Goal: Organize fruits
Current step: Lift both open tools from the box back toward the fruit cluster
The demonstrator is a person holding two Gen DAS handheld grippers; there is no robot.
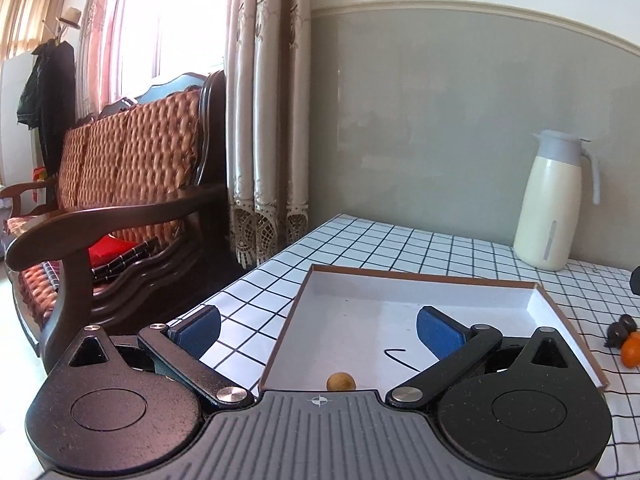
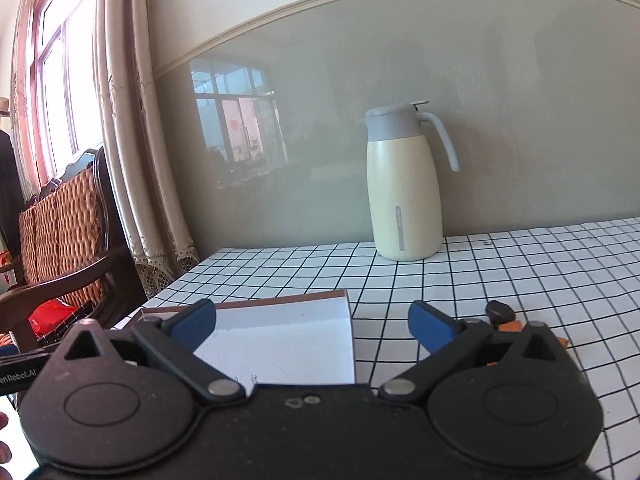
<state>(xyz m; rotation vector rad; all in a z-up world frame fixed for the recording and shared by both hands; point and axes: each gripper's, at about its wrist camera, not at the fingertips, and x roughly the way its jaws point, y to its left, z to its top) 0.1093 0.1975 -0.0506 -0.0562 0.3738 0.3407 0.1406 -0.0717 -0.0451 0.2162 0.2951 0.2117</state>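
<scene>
A shallow white box with a brown rim lies on the checked tablecloth. Inside it, near its front edge, rests a small round tan fruit, beside a thin dark curved stem. My left gripper hovers over the box, open, nothing between its blue pads. To the box's right lie an orange fruit and a dark fruit. In the right wrist view my right gripper is open and empty above the box's right corner; a dark fruit and orange pieces lie behind its right finger.
A cream thermos jug with a grey lid stands at the back of the table against the grey wall. A wooden sofa with woven cushions and curtains stand off the table's left edge.
</scene>
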